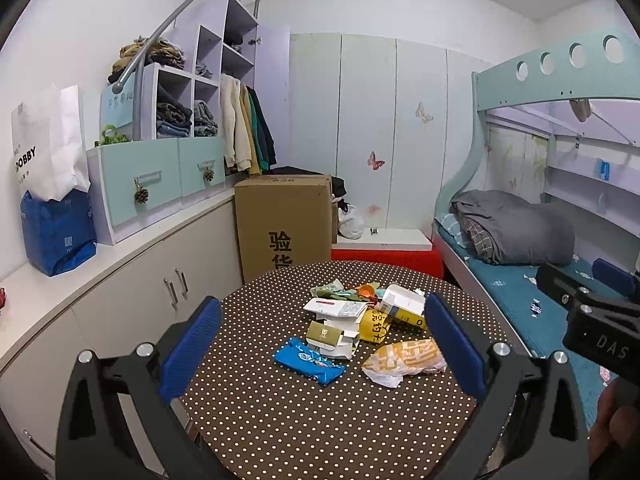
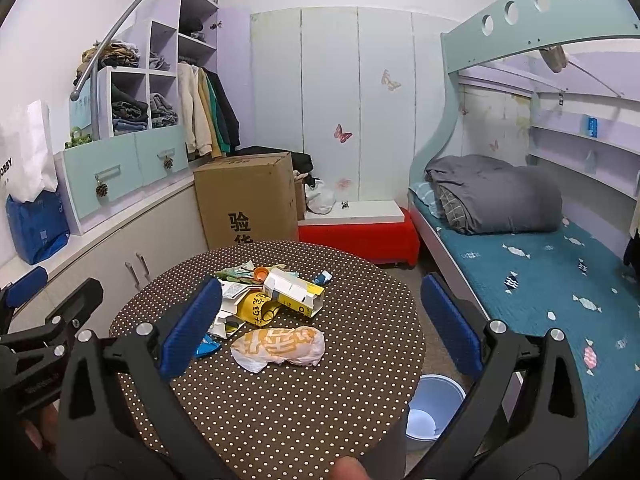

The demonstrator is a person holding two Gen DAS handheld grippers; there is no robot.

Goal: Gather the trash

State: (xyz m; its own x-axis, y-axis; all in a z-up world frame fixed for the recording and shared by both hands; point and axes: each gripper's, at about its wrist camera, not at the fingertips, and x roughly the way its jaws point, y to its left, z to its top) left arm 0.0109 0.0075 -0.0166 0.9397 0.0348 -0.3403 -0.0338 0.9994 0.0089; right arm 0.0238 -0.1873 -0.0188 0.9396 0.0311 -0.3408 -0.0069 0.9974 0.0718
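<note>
Brown cloth dotted with white covered the round tabletop (image 1: 280,420), and the trash lay in a loose heap on its far half. Nearest the cameras sat a crumpled orange-and-white plastic bag (image 1: 406,358) and, just left of it, a flat blue plastic wrapper (image 1: 310,361). Behind the blue wrapper was an olive-green and white cardboard carton (image 1: 330,338), with a white flattened box bearing a red stripe (image 1: 336,307) resting on top of it. A yellow wrapper with dark characters (image 1: 374,323) lay between these boxes and an open white-and-yellow carton (image 2: 294,292) lying on its side. Past them, at the far edge of the heap, an orange plastic cap (image 2: 261,272) and some green crumpled packaging (image 1: 328,290) were touching the pile.

The left gripper (image 1: 322,356) hovered above the near part of the tabletop with its blue-padded fingers spread wide, empty, the heap showing between them. The right gripper (image 2: 320,330) was likewise wide apart and held nothing; the orange-and-white bag appeared between its pads. Each gripper was partly in the other's camera view, side by side.

On the floor just right of the tabletop, beside the bed with the teal sheet (image 2: 540,280), stood a light blue plastic bin (image 2: 430,412), its inside partly hidden by the tabletop edge. A tall brown cardboard box (image 1: 284,224) stood behind the tabletop.
</note>
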